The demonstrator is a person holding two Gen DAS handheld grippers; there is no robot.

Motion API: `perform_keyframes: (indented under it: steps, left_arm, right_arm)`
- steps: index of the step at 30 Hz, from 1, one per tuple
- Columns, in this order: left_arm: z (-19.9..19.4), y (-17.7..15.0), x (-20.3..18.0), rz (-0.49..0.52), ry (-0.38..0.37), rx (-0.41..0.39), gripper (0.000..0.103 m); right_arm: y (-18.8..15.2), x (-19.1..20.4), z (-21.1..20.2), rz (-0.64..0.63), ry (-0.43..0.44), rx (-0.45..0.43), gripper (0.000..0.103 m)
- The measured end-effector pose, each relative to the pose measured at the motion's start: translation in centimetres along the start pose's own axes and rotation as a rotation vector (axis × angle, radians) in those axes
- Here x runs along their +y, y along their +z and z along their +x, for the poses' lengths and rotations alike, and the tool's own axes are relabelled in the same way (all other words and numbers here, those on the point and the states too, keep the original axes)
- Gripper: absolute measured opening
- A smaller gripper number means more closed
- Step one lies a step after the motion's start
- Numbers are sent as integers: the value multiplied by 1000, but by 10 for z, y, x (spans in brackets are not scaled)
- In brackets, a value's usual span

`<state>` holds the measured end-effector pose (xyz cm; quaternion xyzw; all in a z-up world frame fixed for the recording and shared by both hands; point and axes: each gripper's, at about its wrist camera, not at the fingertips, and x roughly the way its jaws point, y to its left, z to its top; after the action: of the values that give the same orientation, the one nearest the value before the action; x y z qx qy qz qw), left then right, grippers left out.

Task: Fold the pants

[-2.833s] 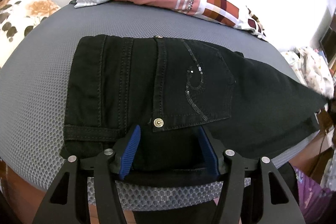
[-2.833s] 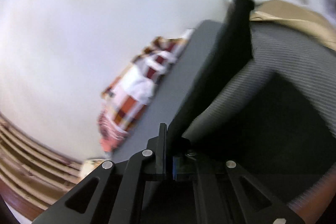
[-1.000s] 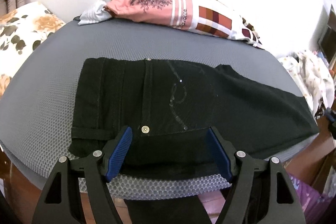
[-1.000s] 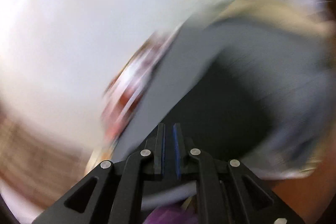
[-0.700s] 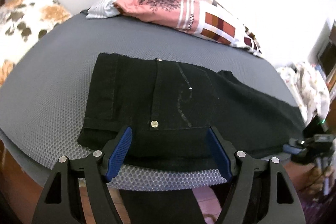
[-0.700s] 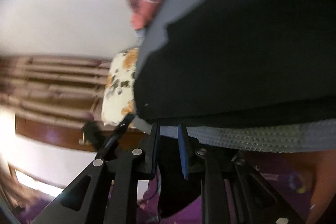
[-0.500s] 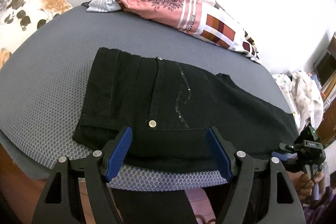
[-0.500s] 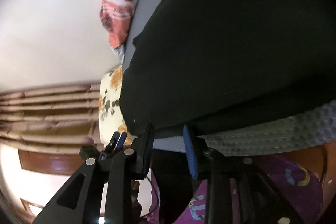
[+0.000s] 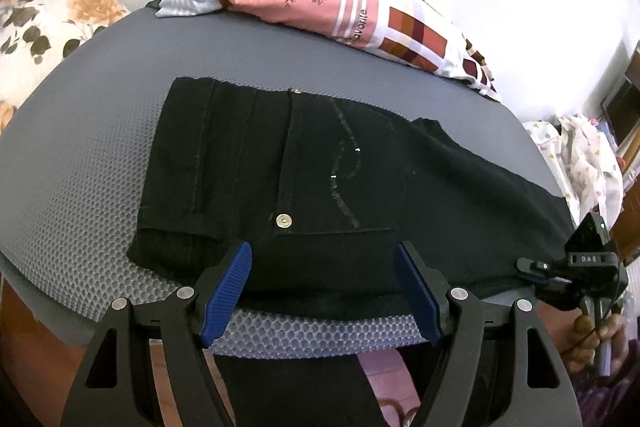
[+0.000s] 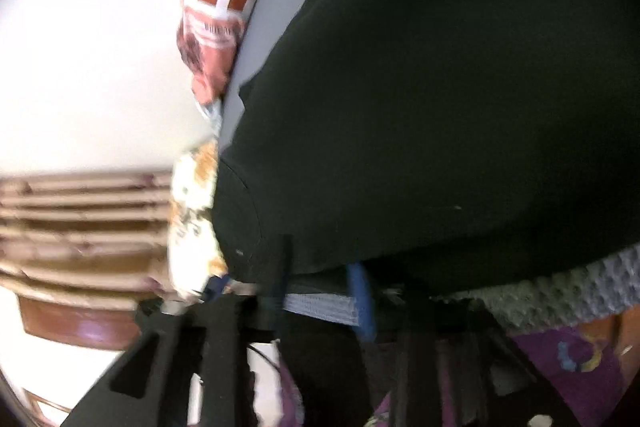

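Currently the pants point(image 9: 320, 167) are laid flat on the grey-matted bench point(image 9: 80, 167), waistband at the left and one leg stretched out to the right. A back pocket with a stitched curl and a brass rivet point(image 9: 284, 221) is turned up. The near edge of the pants is draped over the bench front.

The left tool point(image 9: 322, 255) is held released. Its blue pads are spread wide on either side of the near edge under the pocket, and nothing is pinched.

The right tool point(image 9: 560, 267) is seen at the far right, at the leg's near edge, carried by a hand point(image 9: 592, 339). Its own view is motion-blurred. The jaws have just been closing, the hanging edge of the pants point(image 10: 440, 87) is seen between the fingers of the right tool point(image 10: 320, 267), and it is taken as clenched on that cloth.

A pink patterned cloth point(image 9: 340, 15) is piled along the far edge. A floral pillow point(image 9: 40, 27) is seen at the left.
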<state>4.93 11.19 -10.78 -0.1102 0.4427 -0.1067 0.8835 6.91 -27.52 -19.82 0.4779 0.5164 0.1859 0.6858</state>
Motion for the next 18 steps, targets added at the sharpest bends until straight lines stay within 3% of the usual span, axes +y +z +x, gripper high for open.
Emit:
perform_keyframes:
  steps: [4,8,14,17,18]
  left_arm:
    - [0,-1,8,-17,28,2,74]
    - [4,-1,17,-51,10,5,74]
    - [9,-4,4,51,71,1,74]
    - [2,-1,3,69,66,5,74]
    - [-4,2,5,65,62,-3,74]
  right_arm:
    - [-6,3,-5,-5,33,22,6]
    - [-11,5,-3,-37,-8,55,6]
    - [-3,1,3,-14,54,66,10]
    - [-9,4,5,-14,77,146,21]
    - [-13,5,5,-7,96,187,36]
